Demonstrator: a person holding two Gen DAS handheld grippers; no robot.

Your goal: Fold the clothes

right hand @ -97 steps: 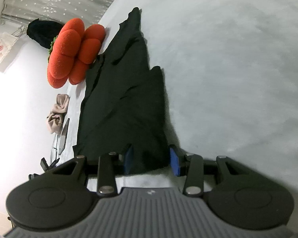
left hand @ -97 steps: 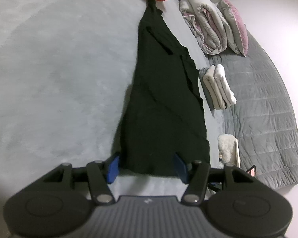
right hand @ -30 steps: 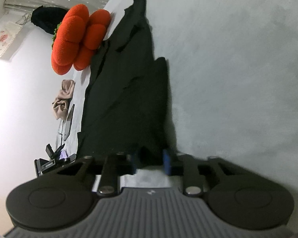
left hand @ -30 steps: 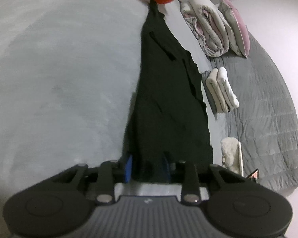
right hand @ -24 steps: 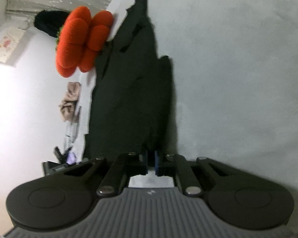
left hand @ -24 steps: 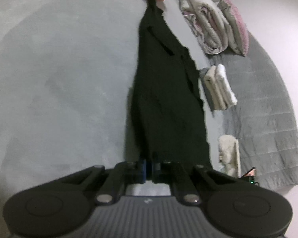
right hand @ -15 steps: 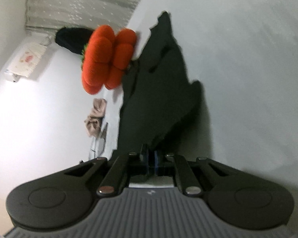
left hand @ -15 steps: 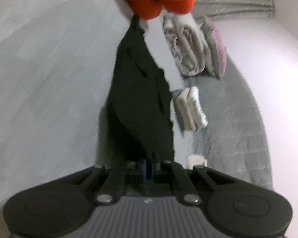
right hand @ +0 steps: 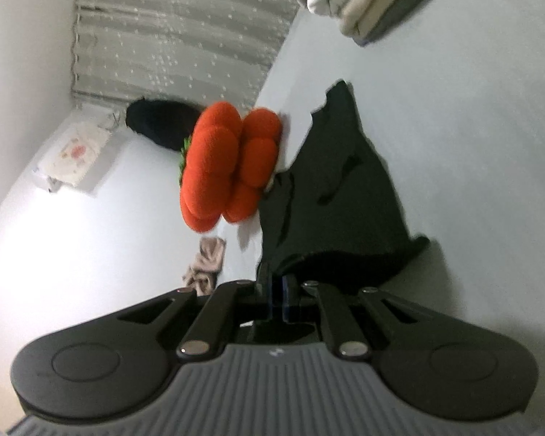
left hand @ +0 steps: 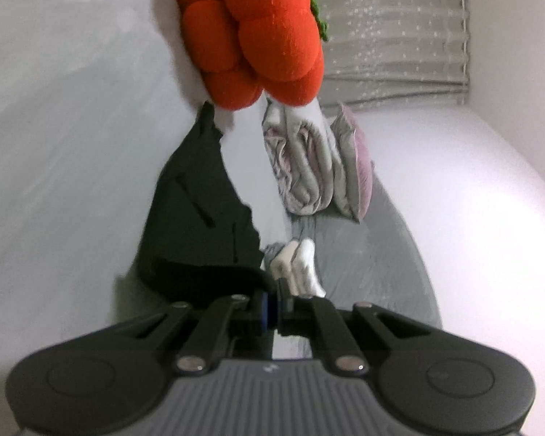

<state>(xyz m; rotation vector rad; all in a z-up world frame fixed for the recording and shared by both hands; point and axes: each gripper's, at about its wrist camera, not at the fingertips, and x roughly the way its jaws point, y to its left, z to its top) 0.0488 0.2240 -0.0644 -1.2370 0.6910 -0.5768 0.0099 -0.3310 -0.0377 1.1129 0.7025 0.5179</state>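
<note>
A long black garment [left hand: 196, 214] lies lengthwise on a pale grey bed surface [left hand: 54, 181], its far end reaching toward an orange plush. In the left wrist view my left gripper [left hand: 272, 303] is shut on the garment's near edge, which is lifted and curls back over the rest. The right wrist view shows the same black garment [right hand: 334, 196] with my right gripper [right hand: 278, 296] shut on another near corner, also raised off the bed surface [right hand: 472, 145]. The pinched cloth between each pair of blue pads is mostly hidden.
An orange plush [left hand: 250, 32] sits at the garment's far end. Beside it lie a rolled quilt [left hand: 301, 167], a pink pillow [left hand: 352, 170] and folded white clothes [left hand: 298, 265] on a grey quilted blanket [left hand: 381, 261]. A beige cloth [right hand: 205, 265] lies near the wall.
Both grippers closed on the garment's near edge, then rose and tilted up, lifting that edge and carrying it toward the orange plush. The garment now looks shorter and doubled over.
</note>
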